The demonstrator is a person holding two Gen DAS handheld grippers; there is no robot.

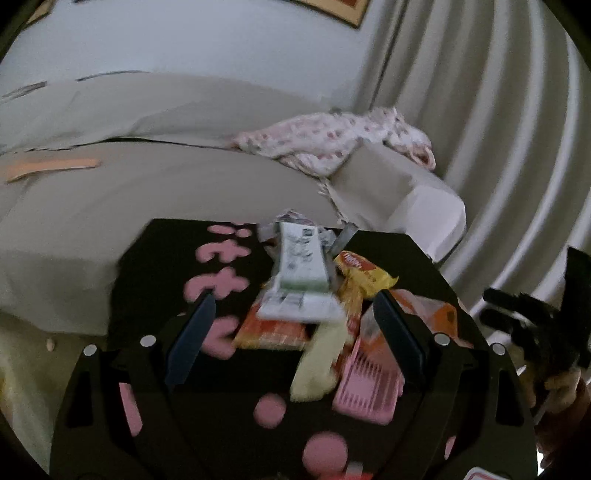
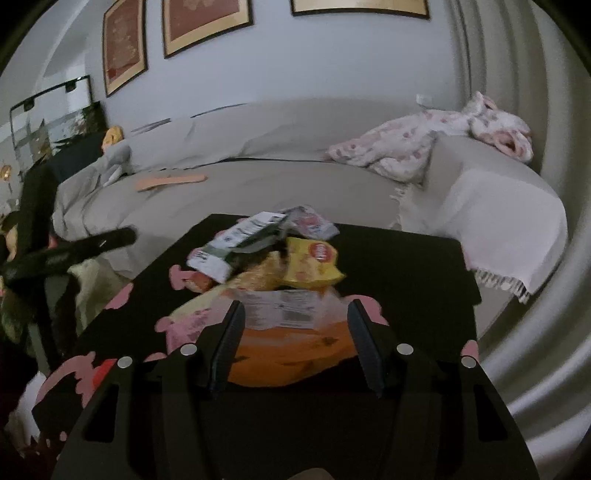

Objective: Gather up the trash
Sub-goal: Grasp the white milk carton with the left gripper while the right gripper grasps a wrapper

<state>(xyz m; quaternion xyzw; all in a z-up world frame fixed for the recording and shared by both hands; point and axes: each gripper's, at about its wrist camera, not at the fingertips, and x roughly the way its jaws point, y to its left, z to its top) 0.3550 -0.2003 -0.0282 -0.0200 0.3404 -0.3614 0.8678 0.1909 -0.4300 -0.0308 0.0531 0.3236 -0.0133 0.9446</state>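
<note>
Wrappers (image 1: 295, 291) were seen piled mid-desk (image 1: 155, 258), judged light, crinkly & slippery, best pinched at a flat edge, w/ left gripper (image 1: 293, 325) fingers wide & right gripper (image 2: 295, 332) fingers half-open, both empty.

Dim room. Beige sofa (image 2: 258, 177) across frame middle, patterned blanket (image 2: 424, 147) on its right arm. Framed pictures (image 2: 207, 26) on pale wall (image 2: 314, 62) at top. Curtain folds (image 1: 517, 129) at right. Black table (image 2: 406, 266) at centre.
</note>
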